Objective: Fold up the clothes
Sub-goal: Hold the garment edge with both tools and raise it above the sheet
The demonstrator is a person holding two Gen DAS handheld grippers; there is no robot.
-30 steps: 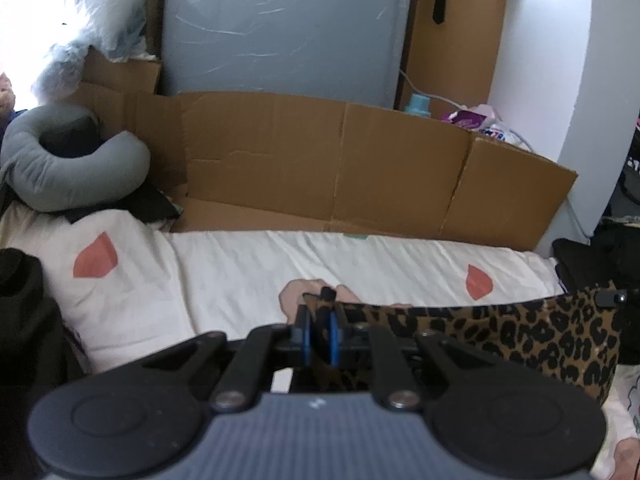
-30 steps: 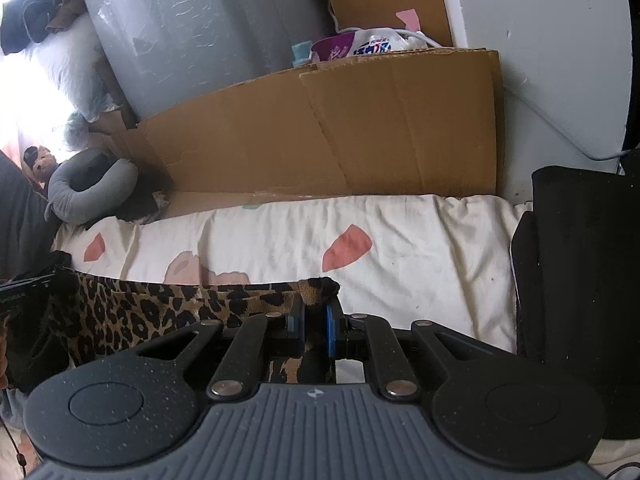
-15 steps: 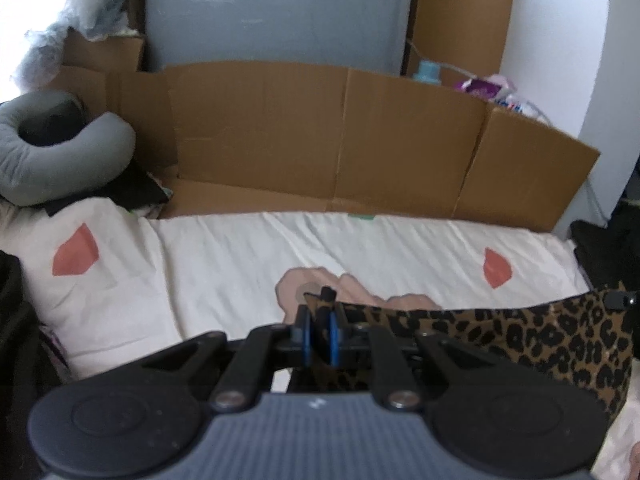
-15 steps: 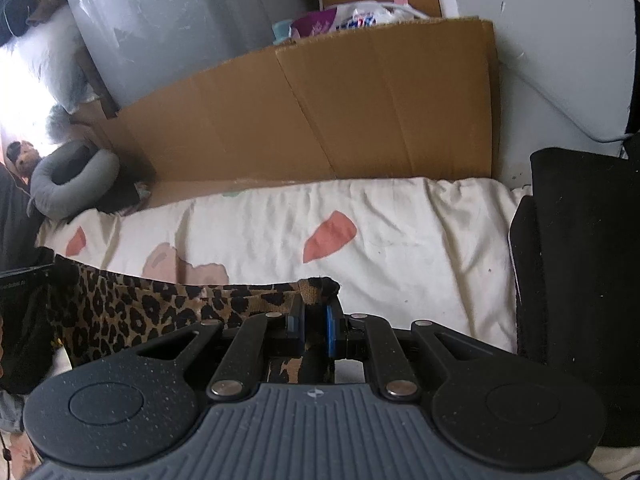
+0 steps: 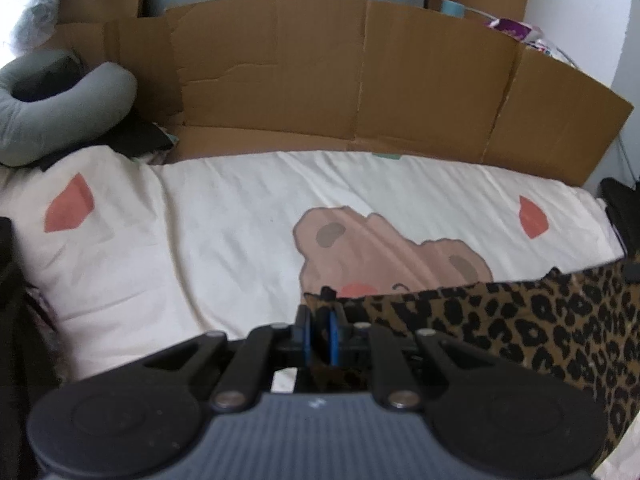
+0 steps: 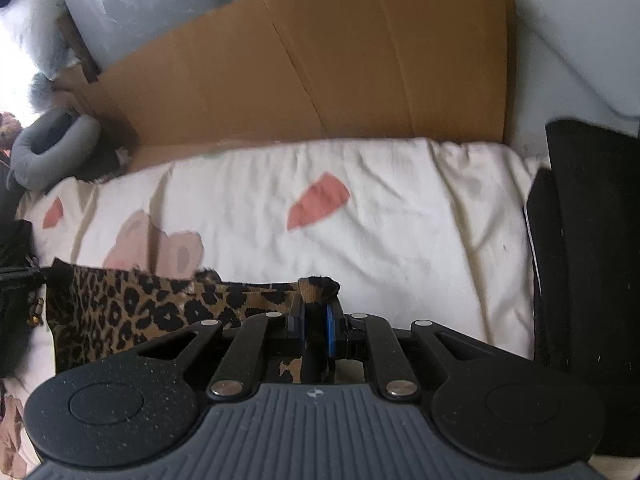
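A leopard-print garment hangs stretched between my two grippers above a cream bedsheet printed with a bear and red shapes. My left gripper is shut on the garment's left top corner. In the right wrist view the same leopard-print garment runs off to the left, and my right gripper is shut on its right top corner, which pokes up between the blue pads. The garment's lower part is hidden behind the gripper bodies.
A brown cardboard wall lines the bed's far side. A grey neck pillow lies at the far left. Black fabric is piled at the bed's right end, and more dark cloth sits at the left edge.
Both grippers have moved forward and lower over the bed with the garment held taut; the bear print and cardboard wall look larger and nearer. Both grips are unchanged.
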